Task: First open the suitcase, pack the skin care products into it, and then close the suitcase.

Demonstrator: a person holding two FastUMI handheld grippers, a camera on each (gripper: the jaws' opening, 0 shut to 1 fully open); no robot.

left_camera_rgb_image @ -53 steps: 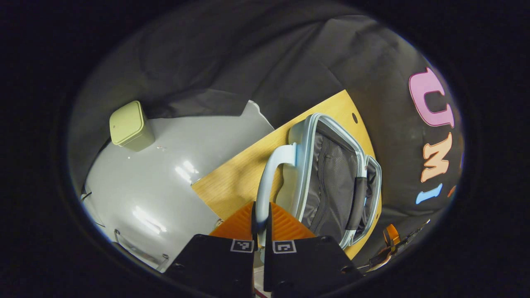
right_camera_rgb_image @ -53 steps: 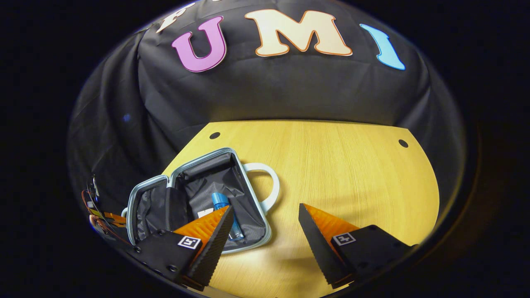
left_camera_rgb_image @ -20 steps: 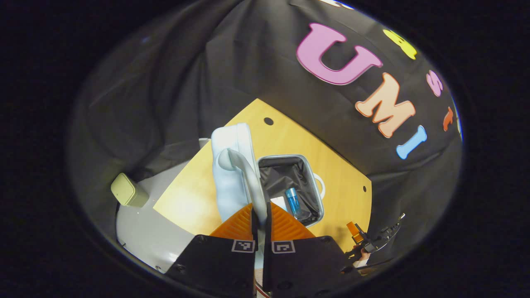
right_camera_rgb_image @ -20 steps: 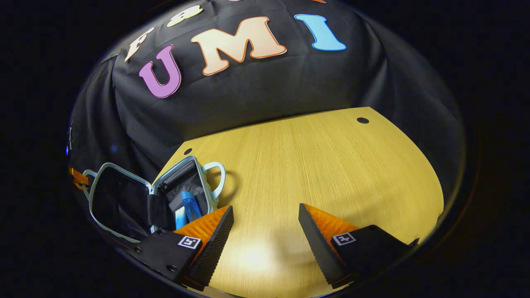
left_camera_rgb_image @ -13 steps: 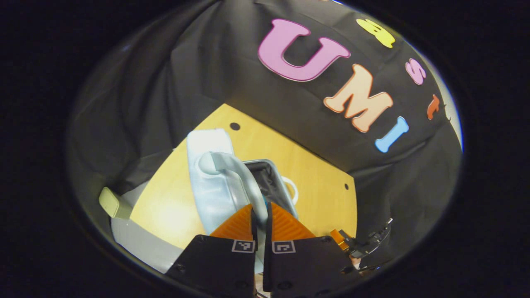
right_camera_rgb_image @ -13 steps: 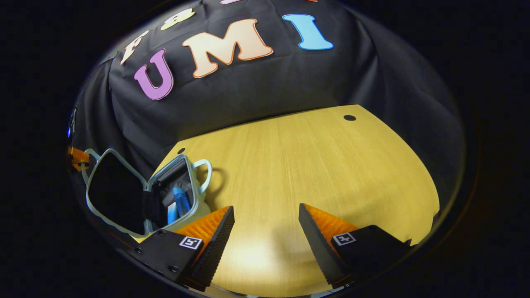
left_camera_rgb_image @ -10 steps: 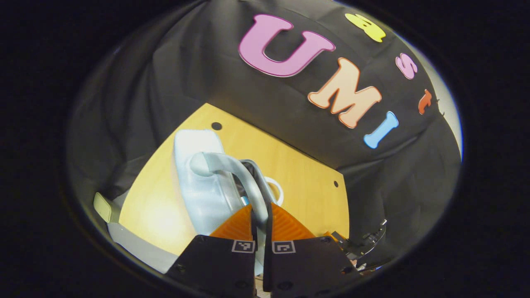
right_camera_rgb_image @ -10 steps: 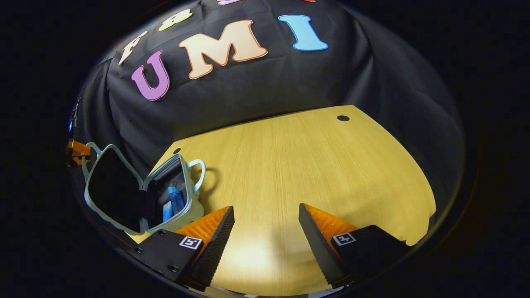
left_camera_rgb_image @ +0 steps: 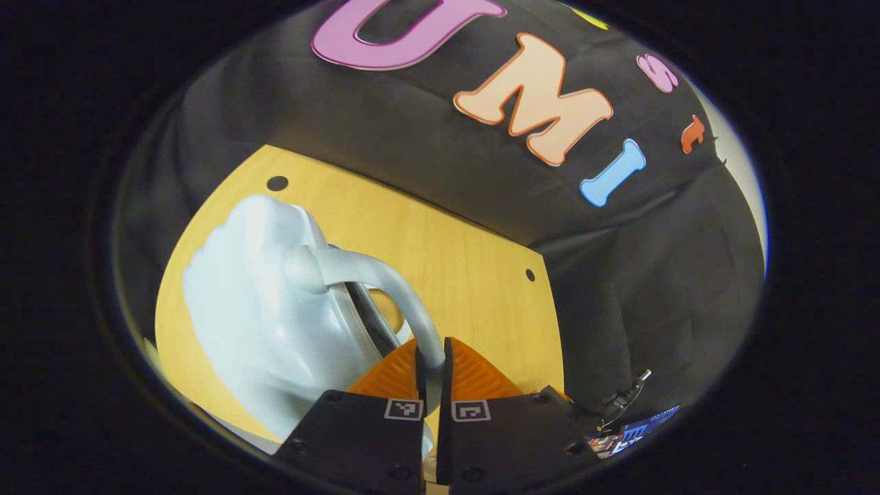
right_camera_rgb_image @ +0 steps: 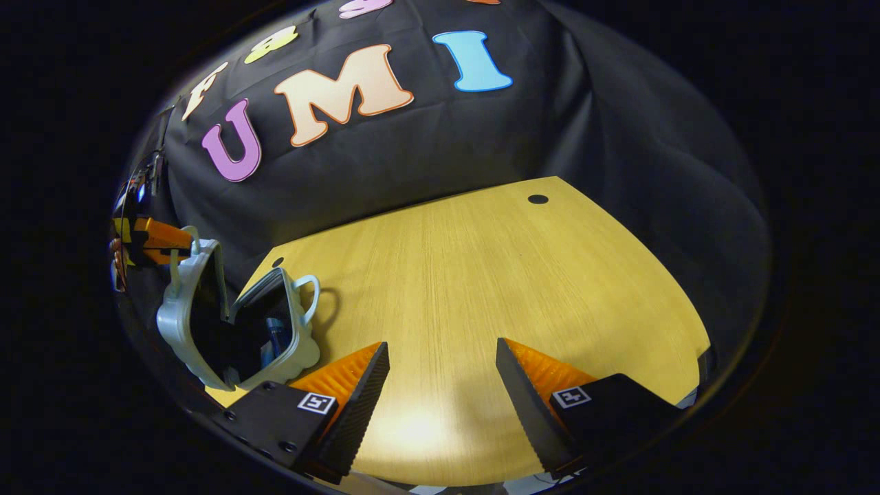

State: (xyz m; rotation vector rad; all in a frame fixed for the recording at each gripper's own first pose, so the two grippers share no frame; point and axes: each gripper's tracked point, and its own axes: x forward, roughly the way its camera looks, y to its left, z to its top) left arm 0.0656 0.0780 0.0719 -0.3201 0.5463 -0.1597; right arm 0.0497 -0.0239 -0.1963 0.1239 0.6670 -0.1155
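Observation:
The pale blue suitcase (right_camera_rgb_image: 180,323) stands at the left of the wooden table (right_camera_rgb_image: 481,275) in the right gripper view. Its lid is tilted steeply over the base (right_camera_rgb_image: 300,337), leaving a wedge-shaped gap. A blue tube (right_camera_rgb_image: 275,333) shows inside the gap. The left gripper (right_camera_rgb_image: 161,237) holds the lid's handle from the upper left. In the left gripper view the lid's outer shell (left_camera_rgb_image: 261,323) is close on the left, and my left gripper (left_camera_rgb_image: 431,357) is shut on its curved handle (left_camera_rgb_image: 385,278). My right gripper (right_camera_rgb_image: 441,345) hangs open over bare table, right of the suitcase.
The table has small round holes near its far corners (right_camera_rgb_image: 537,199) (left_camera_rgb_image: 277,183). The base's own white handle (right_camera_rgb_image: 313,289) sticks out toward the table's middle. Black cloth walls stand close behind the table. A dark device with cables (left_camera_rgb_image: 622,412) sits low on the right in the left gripper view.
The left gripper has swung the lid up from lying open and over toward the base, so the opening has narrowed to a wedge. The right gripper stayed open.

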